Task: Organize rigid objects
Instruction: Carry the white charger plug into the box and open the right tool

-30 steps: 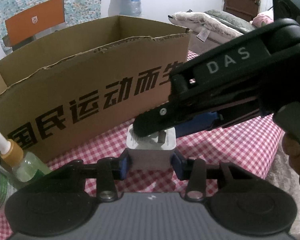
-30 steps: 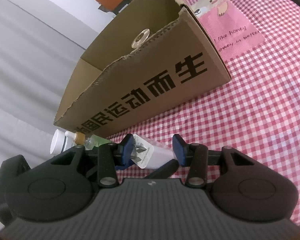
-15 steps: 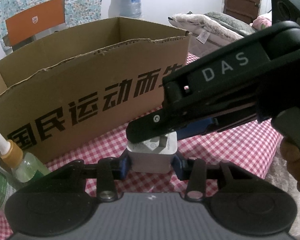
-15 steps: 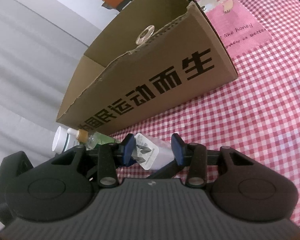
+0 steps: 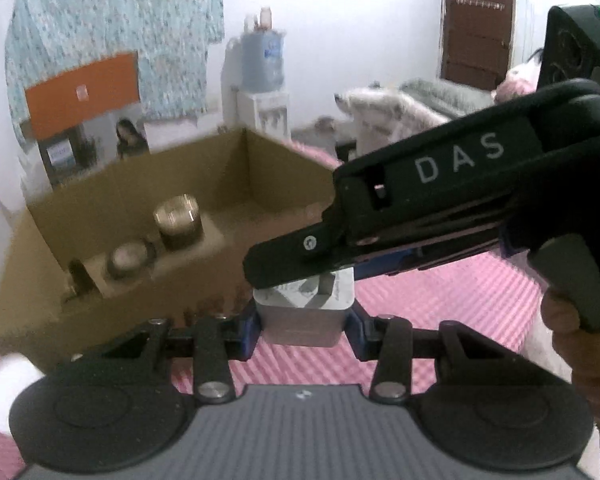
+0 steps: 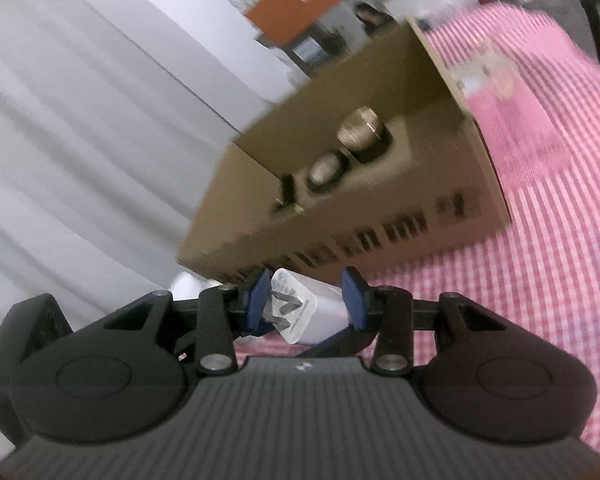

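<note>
A white plug adapter with metal prongs is held in the air by both grippers. My left gripper is shut on its body from the sides. My right gripper is shut on the same adapter from another side; its black body crosses above the adapter in the left wrist view. The open cardboard box lies ahead and below, seen also in the right wrist view. Inside it stand a brass-coloured round tin, a smaller round tin and a dark slim object.
The table has a red-and-white checked cloth. A white bottle cap shows at the lower left. A water dispenser and an orange-backed chair stand behind the box. Grey curtains hang to the left.
Both grippers have lifted the adapter upward together. The view now looks down into the box, showing its contents, where before only the printed front wall showed.
</note>
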`<action>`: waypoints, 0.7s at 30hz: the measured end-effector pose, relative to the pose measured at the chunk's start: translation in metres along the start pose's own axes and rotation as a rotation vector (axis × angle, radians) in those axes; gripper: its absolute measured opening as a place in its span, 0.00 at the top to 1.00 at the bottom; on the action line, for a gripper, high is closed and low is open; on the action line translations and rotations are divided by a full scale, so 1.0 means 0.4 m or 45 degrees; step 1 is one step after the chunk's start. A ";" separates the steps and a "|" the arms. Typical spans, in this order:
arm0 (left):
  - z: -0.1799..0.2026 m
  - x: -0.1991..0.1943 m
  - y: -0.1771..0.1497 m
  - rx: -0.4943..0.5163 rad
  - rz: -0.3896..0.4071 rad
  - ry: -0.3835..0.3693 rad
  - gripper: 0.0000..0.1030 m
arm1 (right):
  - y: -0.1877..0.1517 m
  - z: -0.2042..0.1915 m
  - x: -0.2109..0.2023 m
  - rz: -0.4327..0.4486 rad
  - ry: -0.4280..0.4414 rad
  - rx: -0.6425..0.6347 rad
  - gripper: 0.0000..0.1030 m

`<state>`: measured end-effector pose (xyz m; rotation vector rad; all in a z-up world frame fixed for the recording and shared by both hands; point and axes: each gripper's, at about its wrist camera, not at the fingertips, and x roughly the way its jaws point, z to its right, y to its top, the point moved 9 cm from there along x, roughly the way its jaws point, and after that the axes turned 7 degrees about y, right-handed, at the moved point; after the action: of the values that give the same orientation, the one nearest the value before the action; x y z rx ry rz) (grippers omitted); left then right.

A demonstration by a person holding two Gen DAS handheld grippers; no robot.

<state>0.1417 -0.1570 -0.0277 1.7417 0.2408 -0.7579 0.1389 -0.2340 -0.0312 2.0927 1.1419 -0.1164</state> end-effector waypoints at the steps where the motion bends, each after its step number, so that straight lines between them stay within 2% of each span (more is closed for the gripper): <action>1: -0.004 -0.008 0.018 0.002 0.021 0.008 0.57 | 0.015 -0.017 -0.007 0.012 0.011 -0.025 0.62; 5: -0.030 -0.021 0.093 -0.013 0.073 0.039 0.57 | 0.082 -0.075 -0.026 0.052 0.046 -0.132 0.61; 10: -0.072 0.014 0.161 -0.071 0.067 0.053 0.57 | 0.167 -0.107 -0.005 0.050 0.063 -0.219 0.61; 13: -0.103 0.061 0.181 -0.118 0.014 0.038 0.57 | 0.217 -0.102 0.039 0.012 0.064 -0.219 0.61; 17: -0.153 0.140 0.186 -0.243 -0.100 -0.007 0.57 | 0.260 -0.071 0.117 -0.063 0.057 -0.175 0.61; 21: -0.191 0.218 0.166 -0.342 -0.230 -0.025 0.57 | 0.279 0.001 0.212 -0.167 0.048 -0.059 0.61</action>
<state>0.2717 -0.1265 -0.0178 1.4705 0.4699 -0.8320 0.2748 -0.2127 -0.0029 1.9862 1.2927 -0.1119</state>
